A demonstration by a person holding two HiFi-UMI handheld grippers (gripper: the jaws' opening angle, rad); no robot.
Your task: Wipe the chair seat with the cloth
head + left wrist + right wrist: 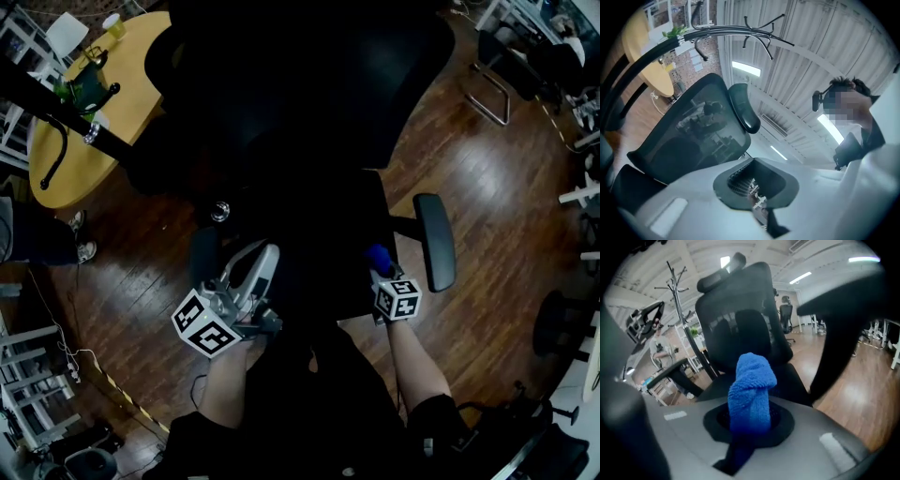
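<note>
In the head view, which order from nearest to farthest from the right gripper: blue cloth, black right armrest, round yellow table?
1. Blue terry cloth, held by the right gripper.
2. Black padded armrest, just right of it.
3. Round yellow wooden table, far upper left.

- Chair seat: plain black.
- Chair back: black see-through mesh.
- Armrest pad: dark grey.
- Cloth: bright blue, looped terry texture, no print.
- Left gripper: pale grey shell with a dark recess.
- Left marker cube: white faces with black square patterns.
- Right gripper: grey shell, as the right gripper view shows.
- Right marker cube: the same black-on-white squares.
- Floor: dark brown, glossy wood planks.
- Table: yellow-tan top.
- Coat stand: black.
- Plant: green.
- Floor tape: yellow and black stripes.
</note>
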